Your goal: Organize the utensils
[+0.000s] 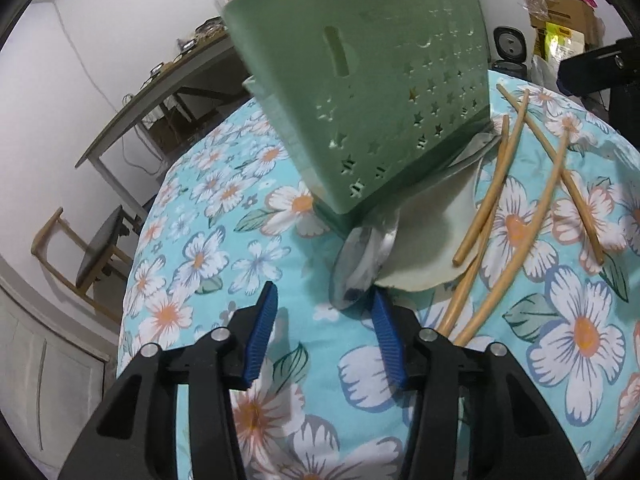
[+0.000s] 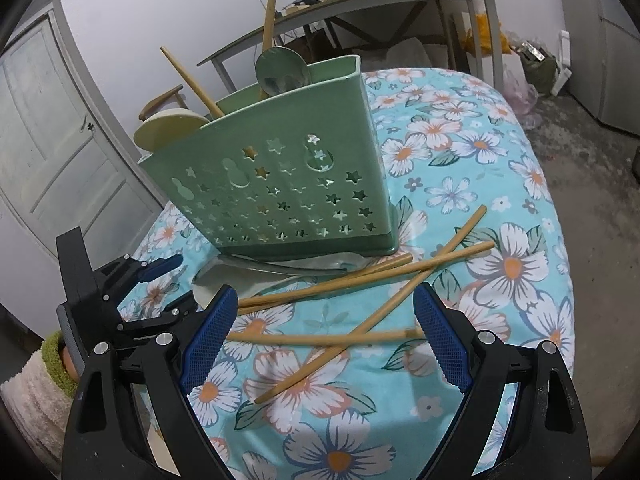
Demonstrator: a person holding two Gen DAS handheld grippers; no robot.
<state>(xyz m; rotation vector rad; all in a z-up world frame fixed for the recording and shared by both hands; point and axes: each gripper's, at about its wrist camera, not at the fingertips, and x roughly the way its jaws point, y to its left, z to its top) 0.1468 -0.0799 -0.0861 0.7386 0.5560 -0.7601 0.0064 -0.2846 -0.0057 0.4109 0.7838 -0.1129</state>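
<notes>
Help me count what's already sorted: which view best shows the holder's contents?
The right wrist view: the green holder stands fully in frame, chopsticks and a metal spoon rising from its top. The left wrist view shows only its starred side; the top is cropped.

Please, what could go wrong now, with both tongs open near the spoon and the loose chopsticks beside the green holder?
1. The metal spoon lies partly under the green holder; pulling it with the left tongs may tip the holder, which already carries utensils.
2. The chopsticks cross each other, so the right tongs may lift one and drag or flick the others.
</notes>
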